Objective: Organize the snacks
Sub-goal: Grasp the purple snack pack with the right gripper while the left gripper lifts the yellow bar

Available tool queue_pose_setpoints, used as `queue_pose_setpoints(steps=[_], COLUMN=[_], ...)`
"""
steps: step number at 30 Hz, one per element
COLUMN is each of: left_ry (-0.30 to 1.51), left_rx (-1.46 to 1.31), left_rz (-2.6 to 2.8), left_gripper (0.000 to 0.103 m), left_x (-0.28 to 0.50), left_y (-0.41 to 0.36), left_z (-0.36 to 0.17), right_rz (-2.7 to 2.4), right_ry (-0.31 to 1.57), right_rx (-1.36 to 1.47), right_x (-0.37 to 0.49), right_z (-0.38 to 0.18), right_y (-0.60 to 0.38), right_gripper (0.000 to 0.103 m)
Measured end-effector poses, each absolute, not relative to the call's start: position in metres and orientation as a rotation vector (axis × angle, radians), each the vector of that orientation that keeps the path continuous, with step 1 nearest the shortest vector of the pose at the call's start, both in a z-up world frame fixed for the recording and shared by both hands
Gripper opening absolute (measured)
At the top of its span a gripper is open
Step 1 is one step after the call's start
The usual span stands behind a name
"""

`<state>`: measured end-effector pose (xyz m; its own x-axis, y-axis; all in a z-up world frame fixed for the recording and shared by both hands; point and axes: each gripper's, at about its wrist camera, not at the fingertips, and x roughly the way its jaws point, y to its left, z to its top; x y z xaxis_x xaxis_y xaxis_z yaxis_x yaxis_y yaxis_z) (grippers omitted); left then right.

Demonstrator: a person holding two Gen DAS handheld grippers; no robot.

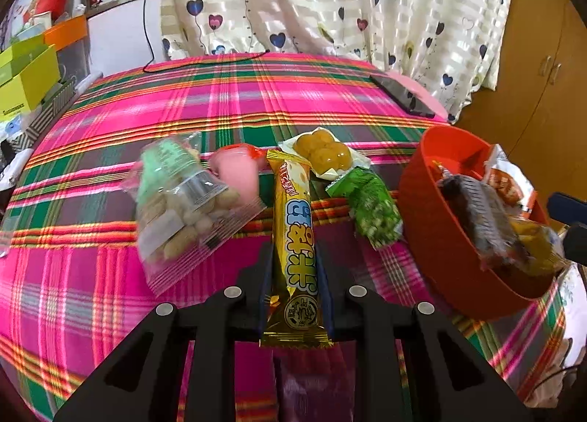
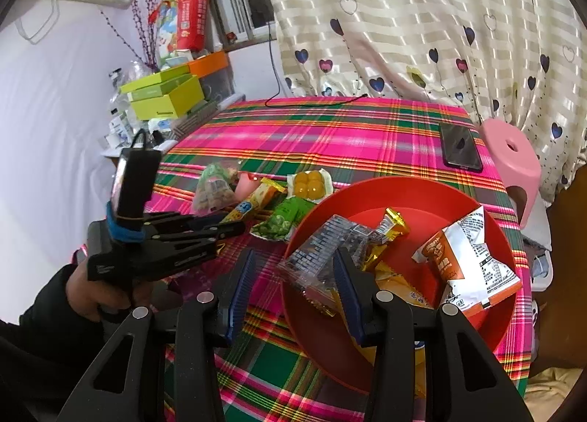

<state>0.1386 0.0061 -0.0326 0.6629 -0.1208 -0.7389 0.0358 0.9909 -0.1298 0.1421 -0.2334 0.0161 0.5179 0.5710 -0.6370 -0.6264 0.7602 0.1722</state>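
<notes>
Yellow snack stick (image 1: 296, 238) clamped in left claw (image 1: 293, 268) angled down, right claw (image 2: 293, 275) parted over red bowl (image 2: 367, 202), plaid-clothed counter (image 1: 256, 99), heart-print curtain (image 1: 330, 0).

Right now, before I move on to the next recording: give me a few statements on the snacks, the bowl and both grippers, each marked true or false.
1. The left gripper is shut on the long yellow snack bar. True.
2. The red bowl holds nothing. False: it holds several packets, among them an orange-and-white bag.
3. The green packet lies on the plaid cloth, outside the bowl. True.
4. The right gripper grips the green packet. False: its jaws straddle the bowl's near rim.
5. A dark phone lies on the cloth beyond the bowl. True.
</notes>
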Motion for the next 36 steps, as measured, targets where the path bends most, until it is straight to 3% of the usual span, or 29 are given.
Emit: queue_pose_setpoints(steps=[17,27,36], left_ry=[0.775,0.771,0.768], left_rx=[-0.185,-0.224,-0.256], left_rz=[-0.028,0.010,0.017], left_gripper=[0.023,0.023,0.023], left_x=[0.075,0.050,0.037], left_y=[0.045,0.069,0.083], left_z=[-0.015,-0.021,-0.026], right_rz=[0.862,0.966,0.996], right_ry=[0.754,0.806,0.869], right_rx=[-0.186,-0.353,-0.470], right_x=[0.112,0.105,0.114], right_z=[0.010,-0.019,-0.047], right_y=[-0.193,-0.142,-0.107], right_gripper=[0.043,0.056,0.059])
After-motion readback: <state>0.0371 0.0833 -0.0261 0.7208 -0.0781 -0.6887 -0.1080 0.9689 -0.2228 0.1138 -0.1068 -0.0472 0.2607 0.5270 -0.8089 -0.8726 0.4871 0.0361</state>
